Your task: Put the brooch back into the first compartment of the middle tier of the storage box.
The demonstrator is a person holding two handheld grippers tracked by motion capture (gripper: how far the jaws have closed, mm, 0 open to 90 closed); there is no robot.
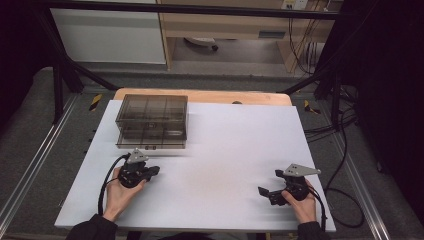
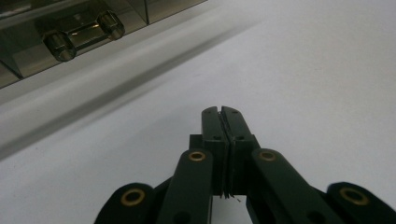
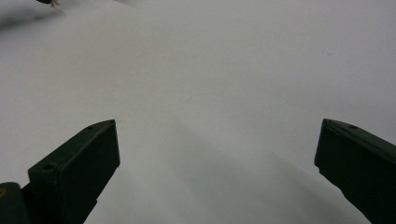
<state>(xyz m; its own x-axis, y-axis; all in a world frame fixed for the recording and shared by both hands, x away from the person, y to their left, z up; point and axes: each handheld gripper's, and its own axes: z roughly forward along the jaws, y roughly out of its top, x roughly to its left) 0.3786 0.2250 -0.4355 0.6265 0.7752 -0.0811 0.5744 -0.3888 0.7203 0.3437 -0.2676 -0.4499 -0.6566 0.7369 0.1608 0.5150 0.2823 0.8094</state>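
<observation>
Jaws first: your left gripper point(image 1: 150, 171) has its two black jaws pressed flat together with nothing between them, as the left gripper view point(image 2: 222, 116) shows plainly, pad face against pad face. Your right gripper point(image 1: 267, 192) is the opposite case, its jaws spread wide in the right gripper view point(image 3: 217, 158), with only the bare white board point(image 3: 210, 84) between them and nothing pinched.

Ahead of your left gripper and a little to its left, close by but apart from it, stands the smoky transparent drawer box point(image 1: 152, 121). In the left gripper view its front point(image 2: 70, 37) sits at the upper left, beyond the closed tips, and you can see a metal bar handle point(image 2: 84, 35) on two round studs across the lower drawer. The box rests on the white board point(image 1: 225, 165) near its far left corner. Through its lid you can make out divided compartments, but what lies in them is too dim to tell.

Your left hand point(image 1: 120, 192) wraps its gripper from behind, resting low on the board. Your right hand point(image 1: 300, 200) does the same at the near right, well apart from the box, with its gripper pointing across the board toward your left one.
</observation>
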